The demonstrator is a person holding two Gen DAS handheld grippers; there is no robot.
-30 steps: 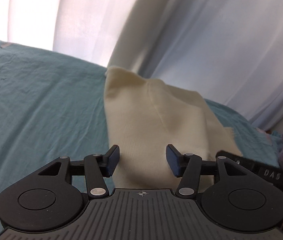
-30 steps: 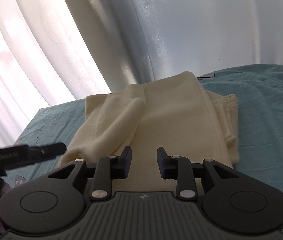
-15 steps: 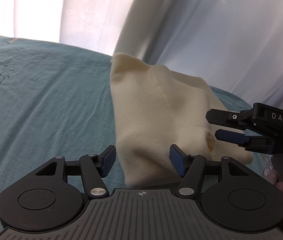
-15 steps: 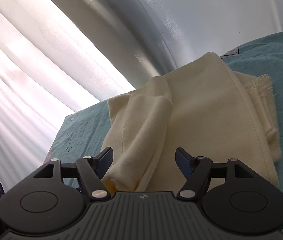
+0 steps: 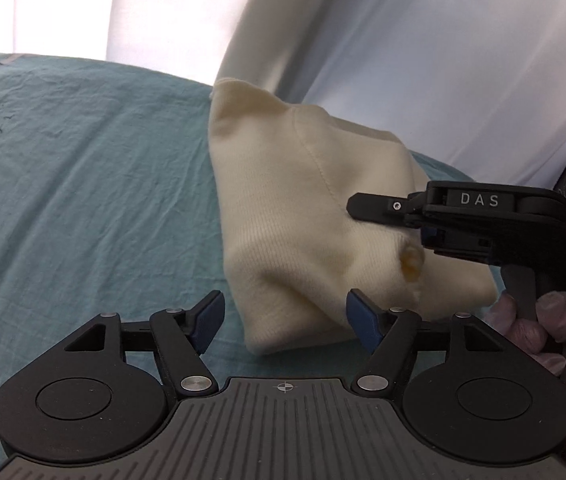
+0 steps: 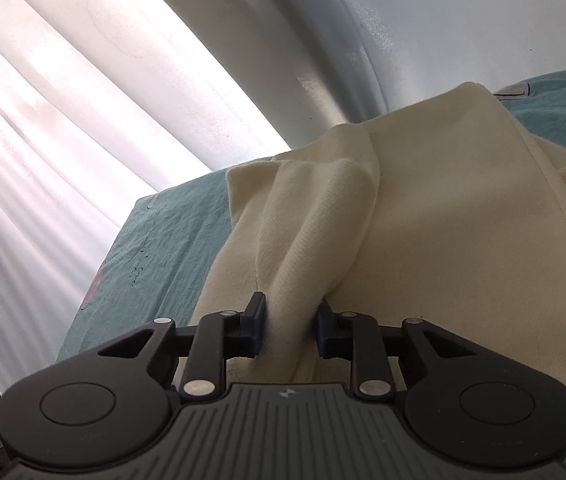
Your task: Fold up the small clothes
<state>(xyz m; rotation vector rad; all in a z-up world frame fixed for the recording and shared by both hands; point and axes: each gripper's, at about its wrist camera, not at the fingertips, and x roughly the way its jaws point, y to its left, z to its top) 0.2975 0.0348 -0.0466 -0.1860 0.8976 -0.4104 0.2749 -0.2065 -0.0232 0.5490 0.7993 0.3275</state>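
Now the right tool (image 6: 290, 330) has closed in from wide open half a second ago and pinches a raised ridge of the cream garment (image 6: 423, 240) at lower centre, so a fold looks ready to be lifted. The left tool (image 5: 285, 320) stays wide open and empty, the cloth's near corner between its fingers. The knit lies bunched, mid-frame, on the teal sheet (image 5: 83, 184).

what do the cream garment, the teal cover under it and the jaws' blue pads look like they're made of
Cream folded garment: soft, matte fine-rib knit, likely cotton or wool; visible ribbing and a stitched seam. Teal wrinkled sheet: thin woven fabric, matte, finely creased. Blue pads on the left gripper: smooth, dull, probably rubber or soft plastic; not certain. The right gripper pinches a garment fold that bunches softly.
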